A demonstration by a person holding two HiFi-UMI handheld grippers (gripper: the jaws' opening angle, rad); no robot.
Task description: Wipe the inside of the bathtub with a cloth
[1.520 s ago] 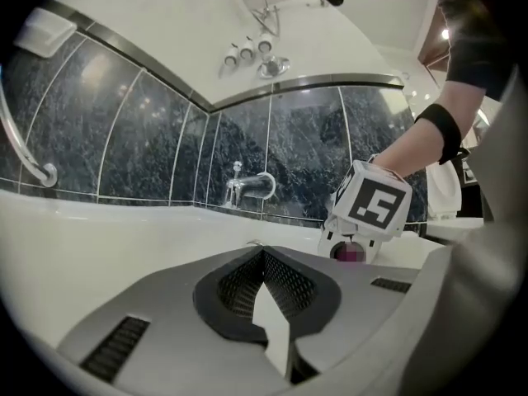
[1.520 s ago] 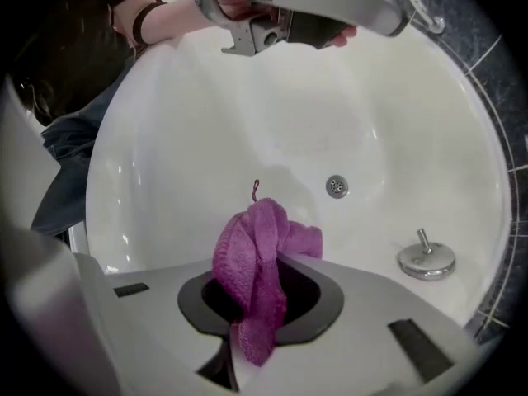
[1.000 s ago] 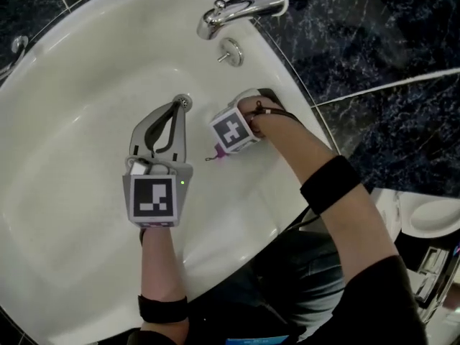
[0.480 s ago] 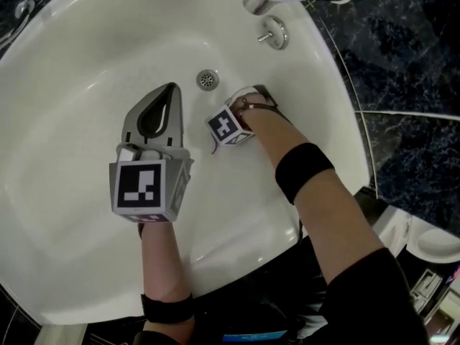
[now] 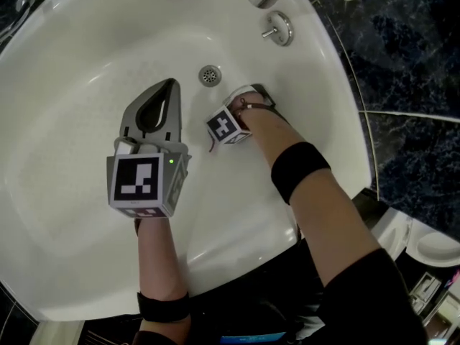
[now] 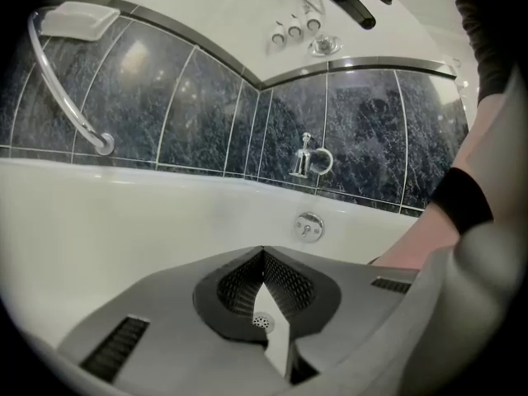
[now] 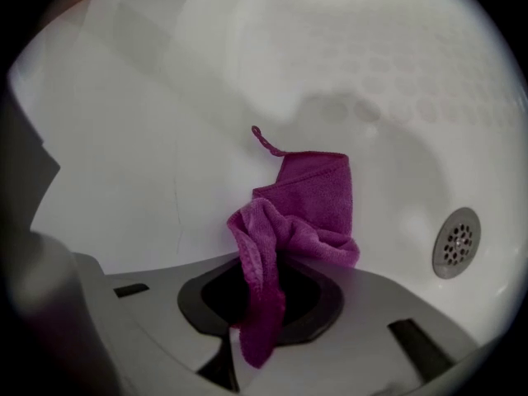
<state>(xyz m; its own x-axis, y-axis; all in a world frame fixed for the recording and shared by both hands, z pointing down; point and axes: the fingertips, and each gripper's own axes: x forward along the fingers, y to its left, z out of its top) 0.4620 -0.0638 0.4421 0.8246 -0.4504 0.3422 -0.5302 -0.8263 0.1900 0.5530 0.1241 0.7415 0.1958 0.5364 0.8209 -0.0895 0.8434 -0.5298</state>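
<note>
**Cloth on tub floor by drain, stroke near standstill**

Cloth (image 7: pixel 309 200), magenta, is clamped in the R gripper (image 7: pixel 268 262) fingers. Its free end rests on the bathtub (image 5: pixel 72 63) floor, approx 9 o'clock from the drain (image 7: pixel 456 242) in the right gripper view. In the head view the R gripper sits near the drain at approx 5 o'clock, angled down into the tub.

Vs 1 s ago it has swung from approx 4 o'clock of the drain round toward 5. Vs 0.5 s ago there is almost no shift, so the stroke looks paused or at its turn.

L gripper (image 5: pixel 171 85) has its fingers together on nothing and is held over the floor at 8 o'clock of the drain. 1 s ago its tip covered the drain; now they're apart.

Judgement: wiping is under way at the drain end, and most of the basin prob. remains to do.
</note>
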